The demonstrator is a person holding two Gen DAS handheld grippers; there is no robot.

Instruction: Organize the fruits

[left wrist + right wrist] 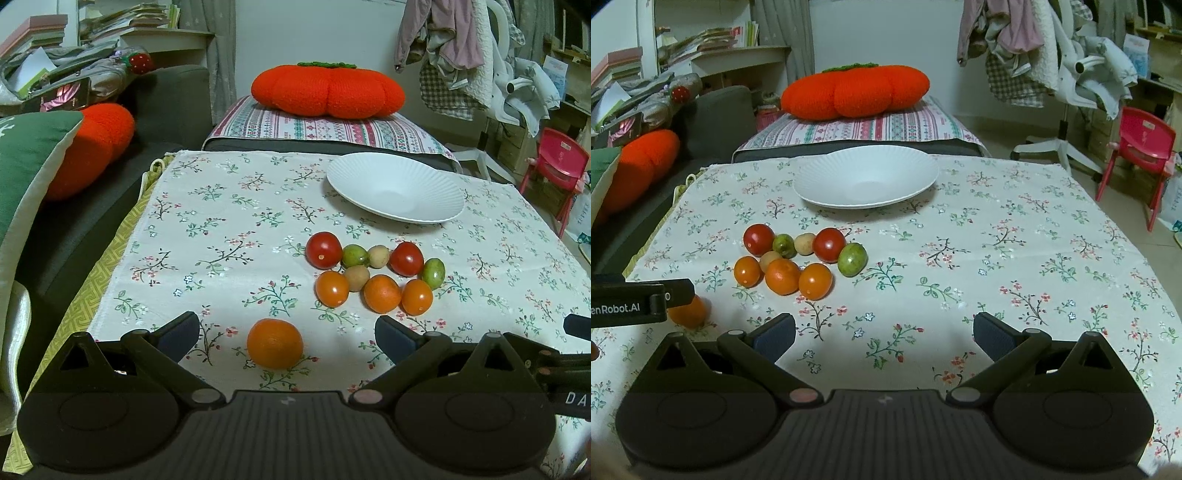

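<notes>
Big floral tablecloth (229,229) covers pretty much the whole table, and past its far edge there's a fat orange pumpkin cushion (327,90) sitting on a striped pad (317,129). Over on the right there's a red kid's chair (1141,147) on the floor. On the cloth near the far edge sits a white ribbed plate (395,188), nothing in it. Just on the near side of the plate is the fruit pile (373,273): two red tomatoes, three orange ones, two green ones and two small tan ones, all bunched up and touching each other. One lone orange (275,343) sits apart from the pile, nearer and a bit left. The left gripper (288,332) is spread wide with the orange lying between its fingers, not touched by either one. The right gripper (884,332) is spread wide too, over bare cloth to the right of the pile, holding nothing.
</notes>
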